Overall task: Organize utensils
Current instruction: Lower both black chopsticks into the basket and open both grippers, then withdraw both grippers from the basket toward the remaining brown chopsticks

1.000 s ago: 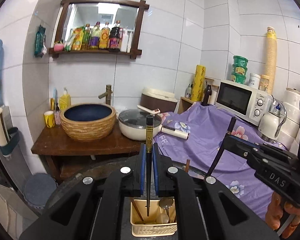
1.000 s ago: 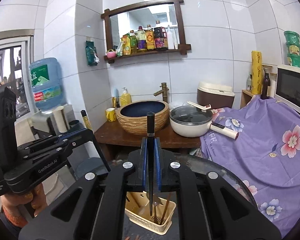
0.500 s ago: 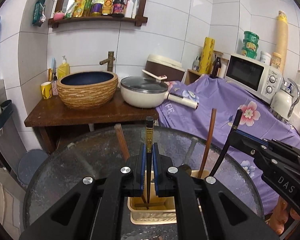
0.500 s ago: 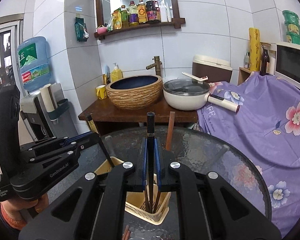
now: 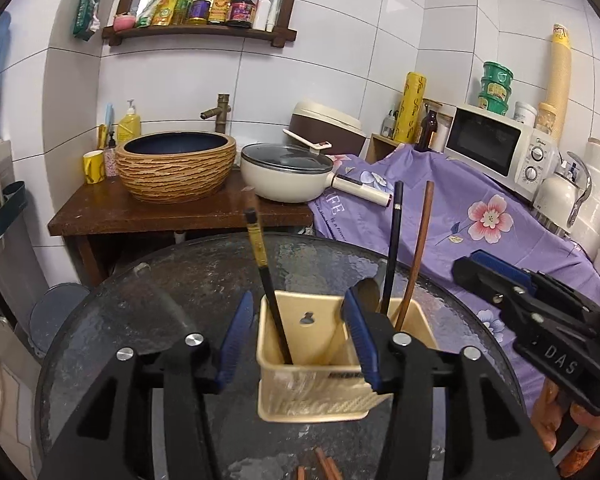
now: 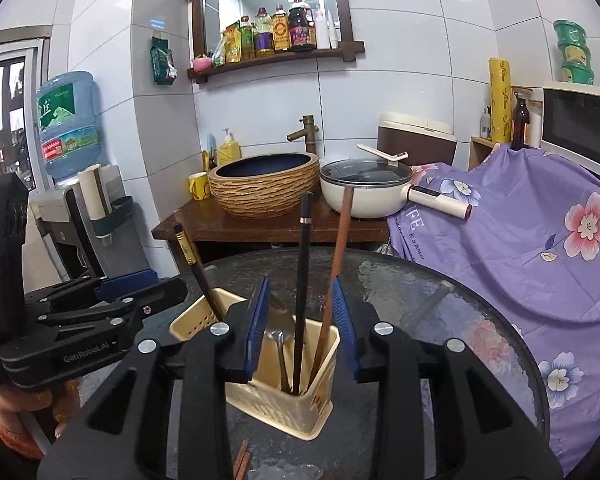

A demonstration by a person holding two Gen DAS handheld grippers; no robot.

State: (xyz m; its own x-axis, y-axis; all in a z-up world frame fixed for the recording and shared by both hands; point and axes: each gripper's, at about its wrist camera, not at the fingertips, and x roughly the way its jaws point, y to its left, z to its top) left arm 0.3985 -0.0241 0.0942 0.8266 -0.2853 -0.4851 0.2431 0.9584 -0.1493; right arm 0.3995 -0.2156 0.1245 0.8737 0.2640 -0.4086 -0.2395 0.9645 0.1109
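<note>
A cream utensil holder [image 5: 312,368] stands on the round glass table [image 5: 140,312]; it also shows in the right wrist view [image 6: 296,396]. A black chopstick with a gold band [image 5: 266,276] leans in its left compartment. A black chopstick [image 5: 392,248] and a brown chopstick [image 5: 418,248] stand in its right compartment with a metal spoon [image 6: 278,344]. My left gripper [image 5: 298,340] is open and empty, with its jaws either side of the holder. My right gripper [image 6: 300,328] is open and empty around the black chopstick [image 6: 302,280].
Brown chopsticks [image 5: 328,468] lie on the glass at the near edge. Behind the table are a wooden stand with a woven basin [image 5: 176,170], a cream pot [image 5: 288,176], and a purple flowered cloth [image 5: 460,216] under a microwave [image 5: 496,144].
Both grippers opened and let go of their black chopsticks, which now stand in the holder. Both grippers have dropped lower and closer to the holder.
</note>
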